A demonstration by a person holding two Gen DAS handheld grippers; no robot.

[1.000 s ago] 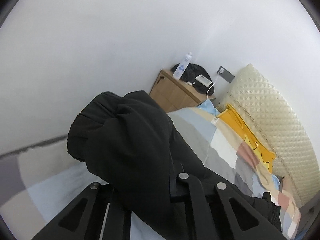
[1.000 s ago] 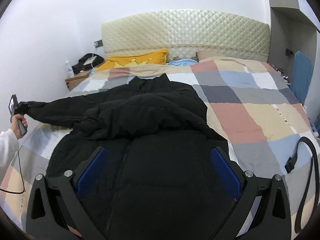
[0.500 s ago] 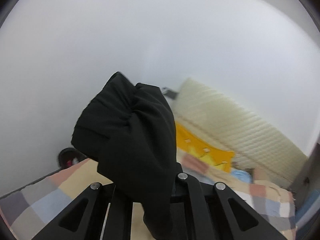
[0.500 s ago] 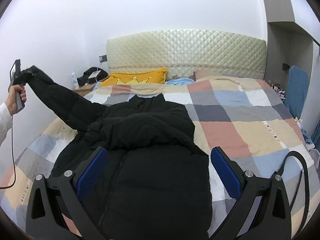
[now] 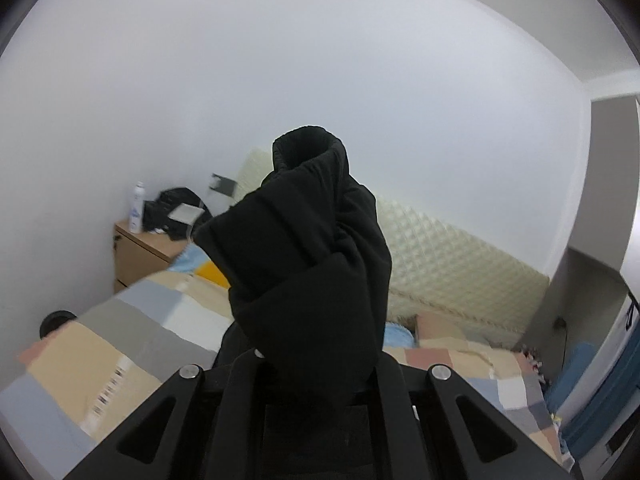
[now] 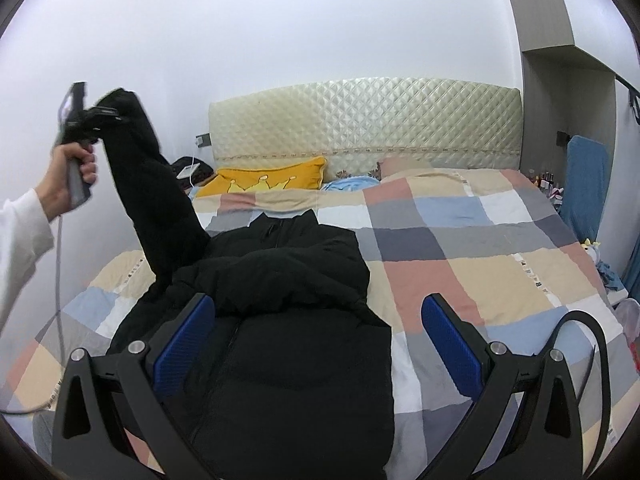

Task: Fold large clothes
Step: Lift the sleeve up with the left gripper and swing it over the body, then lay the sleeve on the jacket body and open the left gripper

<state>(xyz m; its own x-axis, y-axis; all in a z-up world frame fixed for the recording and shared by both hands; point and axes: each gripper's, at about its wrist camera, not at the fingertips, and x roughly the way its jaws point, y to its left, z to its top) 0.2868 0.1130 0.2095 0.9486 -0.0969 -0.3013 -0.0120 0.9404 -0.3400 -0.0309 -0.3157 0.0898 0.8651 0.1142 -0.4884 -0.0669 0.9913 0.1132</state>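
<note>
The left gripper [image 6: 105, 114] fingertips are pretty much buried under bunched black fabric, but the sleeve [image 5: 308, 248] is clamped in it and held up high, cuff opening on top. The right gripper [image 6: 318, 332] is spread wide with nothing in it, hovering over the jacket [image 6: 276, 320]. The puffy black jacket is laid front-up on the checkered bedspread [image 6: 480, 248], collar toward the yellow pillow [image 6: 264, 178].
</note>
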